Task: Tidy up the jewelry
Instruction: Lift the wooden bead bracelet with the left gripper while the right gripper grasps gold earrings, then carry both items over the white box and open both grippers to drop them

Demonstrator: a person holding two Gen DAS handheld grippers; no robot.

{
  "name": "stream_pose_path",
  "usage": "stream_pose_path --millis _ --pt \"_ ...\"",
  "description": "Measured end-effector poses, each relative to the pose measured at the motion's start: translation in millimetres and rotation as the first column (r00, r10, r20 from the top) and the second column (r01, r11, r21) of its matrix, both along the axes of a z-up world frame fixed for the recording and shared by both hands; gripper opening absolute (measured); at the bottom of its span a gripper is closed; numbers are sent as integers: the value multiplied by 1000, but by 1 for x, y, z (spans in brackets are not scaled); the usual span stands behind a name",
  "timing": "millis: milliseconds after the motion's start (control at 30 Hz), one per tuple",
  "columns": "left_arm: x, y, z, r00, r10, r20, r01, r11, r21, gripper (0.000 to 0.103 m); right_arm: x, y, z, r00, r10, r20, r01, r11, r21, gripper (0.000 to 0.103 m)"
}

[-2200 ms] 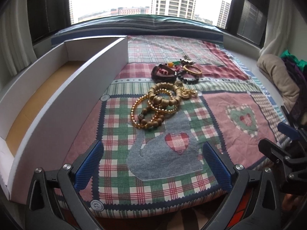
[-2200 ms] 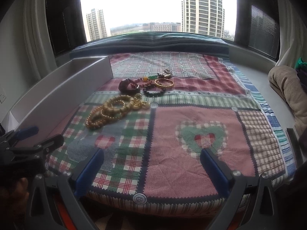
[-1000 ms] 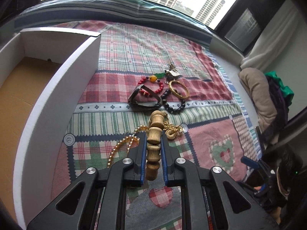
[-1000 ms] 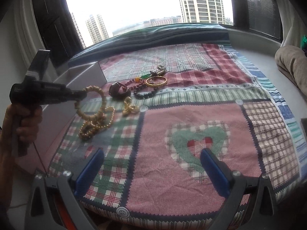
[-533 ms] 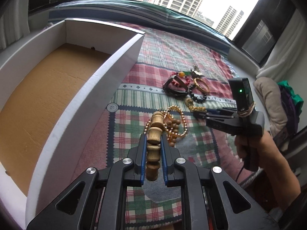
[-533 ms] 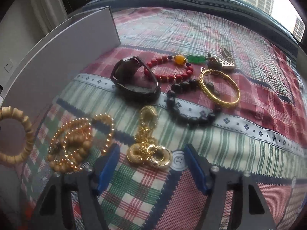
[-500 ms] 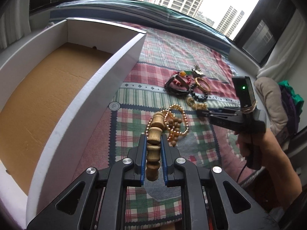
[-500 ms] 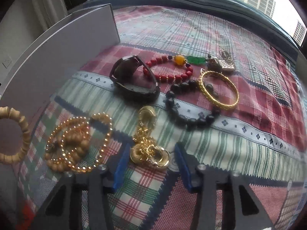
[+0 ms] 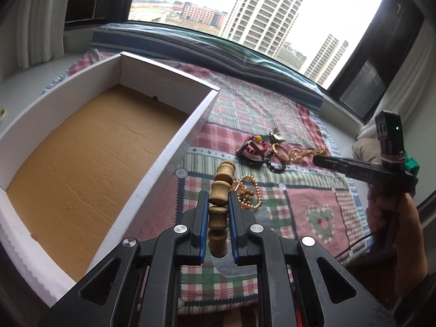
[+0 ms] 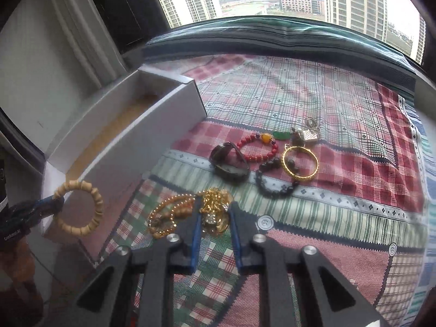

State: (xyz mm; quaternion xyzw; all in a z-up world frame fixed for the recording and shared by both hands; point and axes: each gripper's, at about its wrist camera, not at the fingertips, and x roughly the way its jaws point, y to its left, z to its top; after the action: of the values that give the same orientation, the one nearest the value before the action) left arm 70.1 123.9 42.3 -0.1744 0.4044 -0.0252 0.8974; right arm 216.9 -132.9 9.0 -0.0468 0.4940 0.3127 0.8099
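The wooden bead bracelet [image 9: 218, 190] hung clear of the quilt, pinched edge-on. The gold chain with rings [image 10: 215, 209] dangled, lifted. Gold bead strands [image 10: 169, 215], a dark watch [image 10: 229, 163], red bracelet [image 10: 257, 147], black bracelet [image 10: 275, 182] and gold bangle [image 10: 299, 163] lay clustered beside the empty white box [image 9: 174, 147].

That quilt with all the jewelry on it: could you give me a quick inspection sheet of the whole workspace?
Surface: patchwork quilt.
Job's things: white box, nothing in it; gold bangle, red, black and gold bead strands loose on the quilt.
Clutter: dark watch-like piece.
Grippers: left gripper shut on wooden bead bracelet; right gripper shut on gold chain.
Cables: thin black cable by the right hand.
Surroundings: window, tower blocks outside.
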Motion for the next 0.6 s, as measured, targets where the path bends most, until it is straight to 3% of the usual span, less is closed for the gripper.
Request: stream_pose_path --millis 133,267,433,600 --pt "-23 38 26 993 106 46 -109 993 47 12 -22 45 36 994 105 43 -108 992 72 19" --pt "-37 79 27 969 241 45 -245 963 110 12 -43 111 59 969 232 85 -243 959 149 19" --pt "-37 117 -9 932 360 -33 -351 923 156 12 -60 197 61 931 351 98 -364 911 194 19" --pt "-30 133 -51 914 387 -126 -369 918 145 13 -55 260 24 920 389 48 -392 906 162 21"
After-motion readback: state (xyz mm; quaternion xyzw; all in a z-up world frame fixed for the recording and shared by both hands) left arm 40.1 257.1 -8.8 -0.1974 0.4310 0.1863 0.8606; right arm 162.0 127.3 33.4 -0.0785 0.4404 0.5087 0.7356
